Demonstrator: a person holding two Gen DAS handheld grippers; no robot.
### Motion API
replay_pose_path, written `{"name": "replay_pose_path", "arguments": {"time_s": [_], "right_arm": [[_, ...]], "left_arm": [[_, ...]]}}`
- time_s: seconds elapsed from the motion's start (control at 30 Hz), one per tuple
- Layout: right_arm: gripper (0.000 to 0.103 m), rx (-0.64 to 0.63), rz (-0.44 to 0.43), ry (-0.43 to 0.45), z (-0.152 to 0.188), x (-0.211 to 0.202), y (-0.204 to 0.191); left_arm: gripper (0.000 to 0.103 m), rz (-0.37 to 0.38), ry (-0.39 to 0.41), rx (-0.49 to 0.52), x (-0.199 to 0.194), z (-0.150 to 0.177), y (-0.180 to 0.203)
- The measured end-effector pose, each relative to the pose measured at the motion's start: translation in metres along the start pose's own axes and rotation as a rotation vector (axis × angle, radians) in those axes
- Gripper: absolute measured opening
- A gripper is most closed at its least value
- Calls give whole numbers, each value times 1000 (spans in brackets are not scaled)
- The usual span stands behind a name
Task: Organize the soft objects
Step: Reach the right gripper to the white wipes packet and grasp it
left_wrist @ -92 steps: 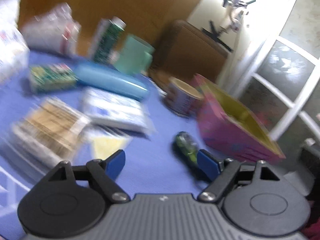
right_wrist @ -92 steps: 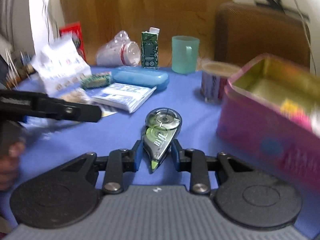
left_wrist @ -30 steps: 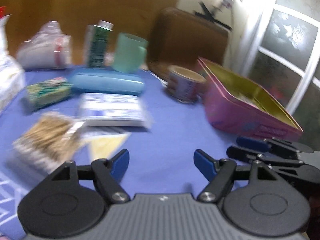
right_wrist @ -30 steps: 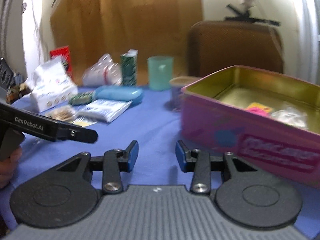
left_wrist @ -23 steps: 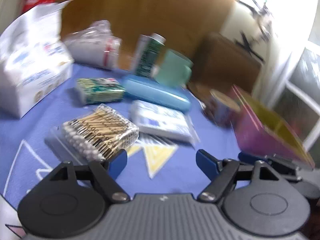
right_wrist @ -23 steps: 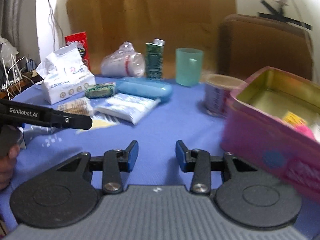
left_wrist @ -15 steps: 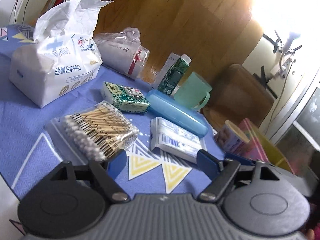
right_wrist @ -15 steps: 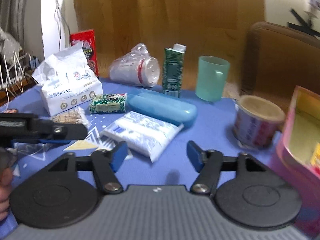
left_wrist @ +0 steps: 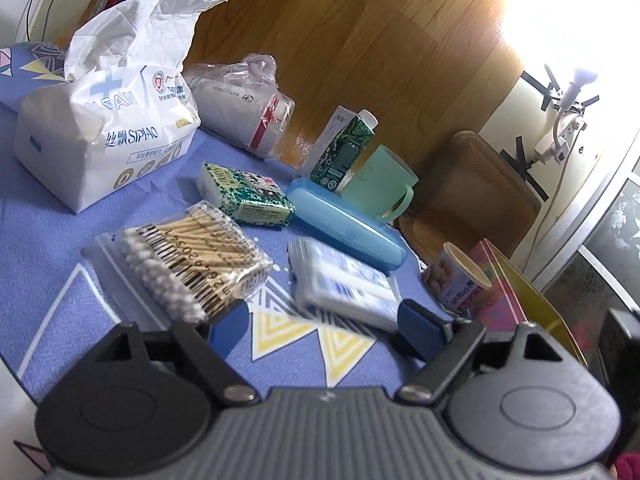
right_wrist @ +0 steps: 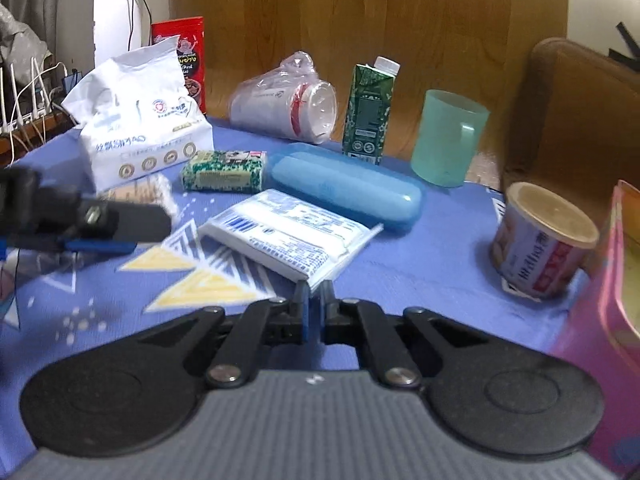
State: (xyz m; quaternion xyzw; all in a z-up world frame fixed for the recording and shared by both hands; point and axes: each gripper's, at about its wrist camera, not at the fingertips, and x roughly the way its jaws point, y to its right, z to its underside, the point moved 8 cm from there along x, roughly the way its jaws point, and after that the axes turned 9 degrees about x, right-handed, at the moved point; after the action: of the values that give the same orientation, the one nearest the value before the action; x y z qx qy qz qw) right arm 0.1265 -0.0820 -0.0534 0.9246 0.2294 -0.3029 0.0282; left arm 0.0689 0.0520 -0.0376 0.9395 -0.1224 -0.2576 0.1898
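A flat white-and-blue tissue pack (right_wrist: 286,231) lies on the blue cloth; it also shows in the left wrist view (left_wrist: 344,282). My right gripper (right_wrist: 314,300) is shut on the near corner of that pack's wrapper. My left gripper (left_wrist: 320,320) is open and empty, low over the cloth, with a bag of cotton swabs (left_wrist: 188,256) by its left finger. A green pocket tissue pack (right_wrist: 224,166) and a large white tissue bag (right_wrist: 140,128) lie behind. The left gripper shows from the side in the right wrist view (right_wrist: 100,236).
A blue case (right_wrist: 346,184), green carton (right_wrist: 370,110), teal mug (right_wrist: 448,142), bagged cups (right_wrist: 288,102) and a red box (right_wrist: 180,48) stand at the back. A can (right_wrist: 540,240) and a pink tin (right_wrist: 612,320) are at the right. A brown chair (left_wrist: 476,196) stands beyond.
My right gripper has let go of the correction tape, swung left from the pink tin, and closed on the flat tissue pack's corner. My left gripper swung left toward the cotton swabs, staying open.
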Motion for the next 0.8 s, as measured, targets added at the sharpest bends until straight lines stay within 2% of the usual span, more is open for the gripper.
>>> {"name": "replay_pose_path", "arguments": {"time_s": [0.2,0.4,0.57,0.8], "right_arm": [[7,-11,13,22,25,-36,7],[7,37,44,46,54,-76,19],[7,84,81,74,58,-80,24],[10,147,52,69,58,-79,27]], "left_arm": [[85,-2,-14,16,1,2,2],[85,21,-41,69,1,6,13],[85,7,-69,159,6,12,28],[85,7,-47,309,0,17,51]]}}
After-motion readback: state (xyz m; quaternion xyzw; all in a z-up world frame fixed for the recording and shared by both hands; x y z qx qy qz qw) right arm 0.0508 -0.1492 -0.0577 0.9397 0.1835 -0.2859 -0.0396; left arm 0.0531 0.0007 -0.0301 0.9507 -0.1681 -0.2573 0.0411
